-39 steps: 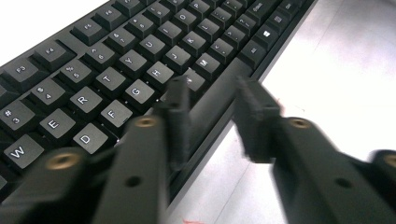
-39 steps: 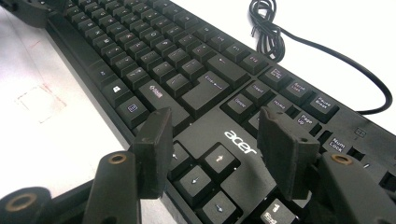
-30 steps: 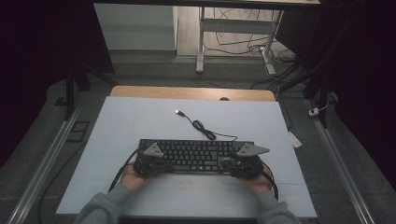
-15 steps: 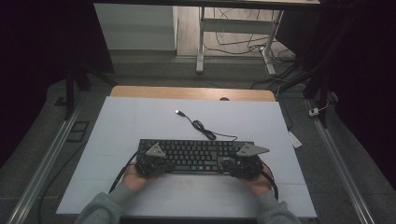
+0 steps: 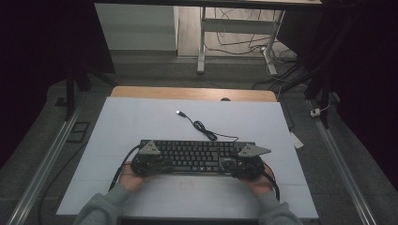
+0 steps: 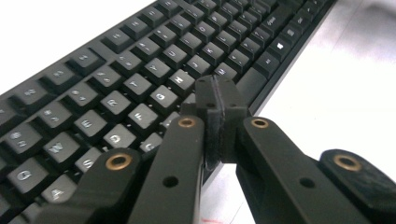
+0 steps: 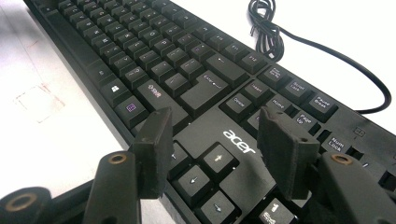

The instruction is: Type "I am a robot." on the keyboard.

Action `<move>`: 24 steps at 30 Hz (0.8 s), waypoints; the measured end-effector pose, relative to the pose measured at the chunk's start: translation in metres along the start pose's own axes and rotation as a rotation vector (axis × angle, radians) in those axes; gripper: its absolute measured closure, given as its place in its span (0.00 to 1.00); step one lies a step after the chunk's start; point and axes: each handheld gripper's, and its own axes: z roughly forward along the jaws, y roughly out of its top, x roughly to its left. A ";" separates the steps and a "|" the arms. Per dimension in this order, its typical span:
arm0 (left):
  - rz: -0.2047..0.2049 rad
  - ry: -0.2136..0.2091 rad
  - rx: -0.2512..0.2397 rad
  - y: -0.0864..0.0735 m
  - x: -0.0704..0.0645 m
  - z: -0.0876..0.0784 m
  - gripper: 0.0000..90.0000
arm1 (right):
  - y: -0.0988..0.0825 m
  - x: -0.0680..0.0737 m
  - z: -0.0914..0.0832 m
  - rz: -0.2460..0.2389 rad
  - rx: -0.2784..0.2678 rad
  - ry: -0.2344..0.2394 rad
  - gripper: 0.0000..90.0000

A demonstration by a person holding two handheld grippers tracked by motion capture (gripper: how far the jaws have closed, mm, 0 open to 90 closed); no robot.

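A black Acer keyboard lies across the near part of the white table top. My left gripper is over its left half. In the left gripper view the left gripper is shut, pads together with nothing between them, its tips low over the bottom letter row of the keyboard. My right gripper is over the right half. In the right gripper view it stands open above the arrow keys of the keyboard. Whether either gripper touches a key I cannot tell.
The keyboard's black cable runs in a small coil to a loose USB plug at mid-table; the coil lies beyond the function keys. A wooden board edge borders the far side. Table legs and floor cables lie beyond.
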 end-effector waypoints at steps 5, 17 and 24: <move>-0.022 0.008 -0.027 -0.002 0.007 -0.010 0.94 | 0.000 0.001 -0.001 0.003 -0.010 0.008 0.51; -0.096 0.044 -0.044 -0.007 0.024 -0.022 0.51 | 0.001 0.000 -0.002 -0.002 -0.015 0.001 0.50; -0.103 0.050 -0.044 -0.008 0.026 -0.024 0.45 | 0.001 0.001 -0.002 -0.005 -0.019 0.011 0.50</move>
